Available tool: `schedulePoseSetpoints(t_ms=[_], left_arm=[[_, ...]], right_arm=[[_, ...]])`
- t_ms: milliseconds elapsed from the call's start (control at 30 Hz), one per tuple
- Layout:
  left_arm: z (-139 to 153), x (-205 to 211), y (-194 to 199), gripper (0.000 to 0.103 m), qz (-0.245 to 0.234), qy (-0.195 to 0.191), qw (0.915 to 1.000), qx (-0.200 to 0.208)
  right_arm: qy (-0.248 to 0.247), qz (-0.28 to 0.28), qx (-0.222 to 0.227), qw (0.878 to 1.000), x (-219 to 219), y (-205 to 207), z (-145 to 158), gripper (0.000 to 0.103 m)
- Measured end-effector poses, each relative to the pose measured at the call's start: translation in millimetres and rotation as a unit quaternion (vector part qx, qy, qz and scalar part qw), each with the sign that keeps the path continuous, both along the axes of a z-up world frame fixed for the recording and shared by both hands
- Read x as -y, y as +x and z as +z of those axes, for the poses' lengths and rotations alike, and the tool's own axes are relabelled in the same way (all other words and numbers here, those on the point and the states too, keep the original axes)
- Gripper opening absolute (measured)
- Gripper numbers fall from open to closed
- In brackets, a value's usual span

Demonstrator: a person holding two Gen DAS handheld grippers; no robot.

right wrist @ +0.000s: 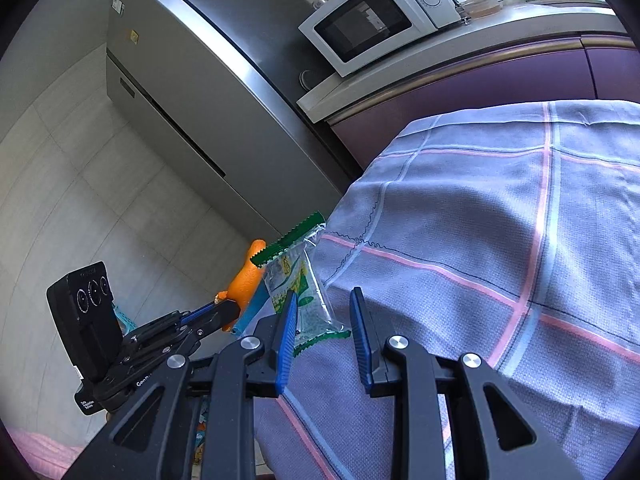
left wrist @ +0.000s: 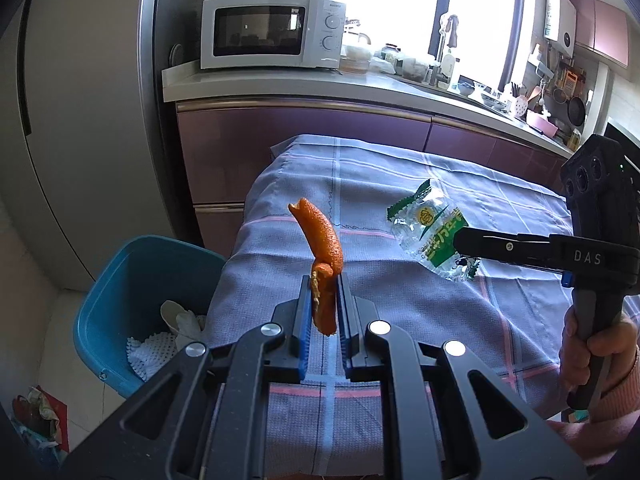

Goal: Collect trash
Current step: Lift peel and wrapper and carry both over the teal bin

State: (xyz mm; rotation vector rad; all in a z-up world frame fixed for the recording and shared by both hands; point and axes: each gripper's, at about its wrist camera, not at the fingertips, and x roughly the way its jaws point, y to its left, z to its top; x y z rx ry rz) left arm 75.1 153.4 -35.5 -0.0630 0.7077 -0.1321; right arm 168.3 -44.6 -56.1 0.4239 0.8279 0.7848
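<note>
An orange peel (left wrist: 324, 240) stands up between the blue pads of my left gripper (left wrist: 325, 282), which is shut on it above the left edge of the table. In the right wrist view the same peel (right wrist: 246, 280) and the left gripper (right wrist: 224, 310) show at the left. A clear wrapper with green print (left wrist: 428, 228) hangs off the table in my right gripper (left wrist: 466, 250). From the right wrist, the wrapper (right wrist: 296, 276) lies against the left pad, and the right gripper (right wrist: 325, 300) is closed on its crumpled plastic.
A blue bin (left wrist: 132, 300) with white trash inside stands on the floor left of the table. A checked purple cloth (left wrist: 400, 320) covers the table. Purple cabinets, a counter with a microwave (left wrist: 272, 32) and a grey fridge (right wrist: 180, 100) stand behind. A hand (left wrist: 592, 352) holds the right gripper's handle.
</note>
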Motion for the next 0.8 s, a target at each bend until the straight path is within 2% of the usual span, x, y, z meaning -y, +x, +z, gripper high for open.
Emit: schedulePoseSetpoints(t_ms=[800], left_arm=[[7,-39,-10,0.012,0.045,0.011,0.9988,0.013]], right_arm=[[-0.001,0.04,0.004,0.999,-38,4,6,0.025]])
